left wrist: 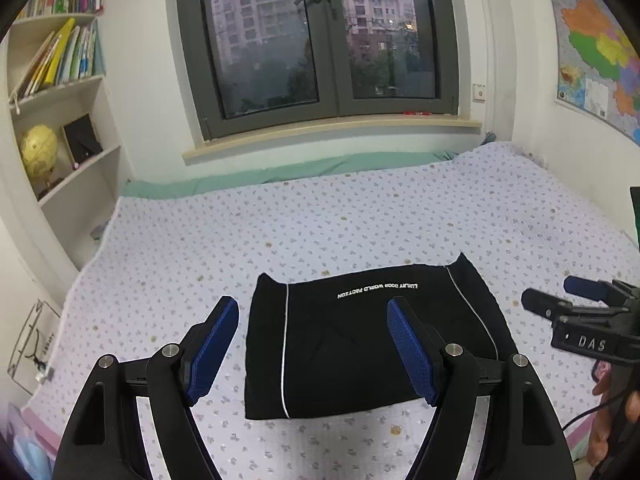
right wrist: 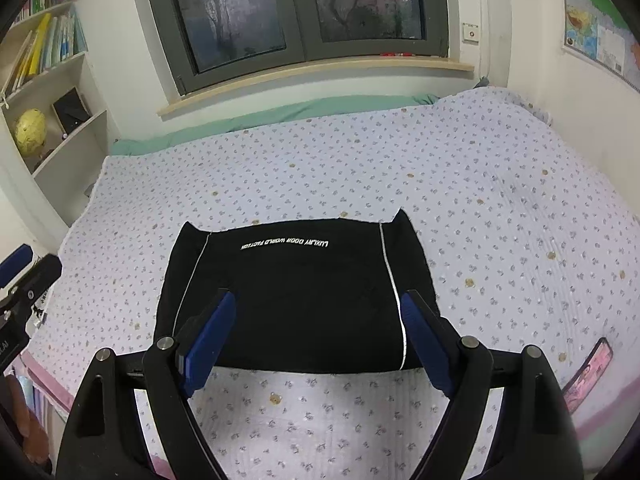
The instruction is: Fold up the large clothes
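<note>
A black garment [left wrist: 352, 344] with white piping and white lettering lies folded into a compact rectangle on the bed; it also shows in the right wrist view [right wrist: 296, 296]. My left gripper [left wrist: 312, 312] is open and empty, held above the garment's near left part. My right gripper [right wrist: 316, 304] is open and empty, held above the garment's near edge. The right gripper also shows at the right edge of the left wrist view [left wrist: 560, 296], beside the garment. The left gripper shows at the left edge of the right wrist view [right wrist: 28, 268].
The bed has a pale floral quilt [left wrist: 360, 220] with a green sheet [left wrist: 280, 176] at the far edge under the window. A bookshelf [left wrist: 60, 100] with a yellow globe stands at left. A phone [right wrist: 588, 372] lies near the bed's right front edge.
</note>
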Available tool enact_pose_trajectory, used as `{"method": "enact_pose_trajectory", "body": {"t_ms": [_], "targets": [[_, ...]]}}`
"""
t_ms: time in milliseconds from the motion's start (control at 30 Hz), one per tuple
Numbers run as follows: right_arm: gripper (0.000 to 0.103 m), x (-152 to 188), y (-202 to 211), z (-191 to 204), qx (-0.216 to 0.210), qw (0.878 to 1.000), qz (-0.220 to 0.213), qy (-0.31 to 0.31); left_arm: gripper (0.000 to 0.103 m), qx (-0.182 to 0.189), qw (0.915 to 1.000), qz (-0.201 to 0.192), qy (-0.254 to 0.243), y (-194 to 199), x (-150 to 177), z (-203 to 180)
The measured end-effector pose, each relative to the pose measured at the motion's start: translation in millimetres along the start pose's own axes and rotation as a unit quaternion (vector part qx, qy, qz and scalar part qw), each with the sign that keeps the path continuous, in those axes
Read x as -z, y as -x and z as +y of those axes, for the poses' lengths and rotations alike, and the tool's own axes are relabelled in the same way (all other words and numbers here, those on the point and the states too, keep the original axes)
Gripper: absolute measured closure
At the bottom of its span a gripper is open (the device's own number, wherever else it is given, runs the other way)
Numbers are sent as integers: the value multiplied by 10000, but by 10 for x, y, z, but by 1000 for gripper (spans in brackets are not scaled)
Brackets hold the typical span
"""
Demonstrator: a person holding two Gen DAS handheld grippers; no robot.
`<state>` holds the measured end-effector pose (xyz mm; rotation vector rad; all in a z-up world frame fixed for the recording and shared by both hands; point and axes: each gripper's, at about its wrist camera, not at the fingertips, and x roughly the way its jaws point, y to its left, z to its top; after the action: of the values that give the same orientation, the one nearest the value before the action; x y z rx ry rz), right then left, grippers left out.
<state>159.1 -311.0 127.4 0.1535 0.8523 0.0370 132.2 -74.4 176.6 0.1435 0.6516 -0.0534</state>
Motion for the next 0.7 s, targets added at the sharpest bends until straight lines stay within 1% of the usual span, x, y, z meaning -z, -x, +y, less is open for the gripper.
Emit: {"method": "enact_pose_trajectory", "body": {"t_ms": [100, 267, 400, 500, 600, 700], "targets": [[15, 77, -71, -15, -59, 9999, 120, -14, 25, -22, 9999, 105, -57, -42, 2, -48], [15, 252, -272, -129, -189, 9984, 496, -195, 25, -174, 9989, 359, -242, -227, 51, -202], [15, 360, -375, -233, -187, 9969, 675, -348, 25, -141, 9979, 461, -427, -308, 77, -385], [15, 409, -401, -336, -202, 9957, 736, -531, 25, -128, 9971, 465, -581, -332, 75, -526], [15, 435, -391, -441, -158, 9953, 707, -649, 25, -127, 9967, 445, -673, -342, 68, -617], [15, 461, -370, -516, -99, 9951, 667, -721, 25, -90, 9962, 515, -700, -381, 72, -687]]}}
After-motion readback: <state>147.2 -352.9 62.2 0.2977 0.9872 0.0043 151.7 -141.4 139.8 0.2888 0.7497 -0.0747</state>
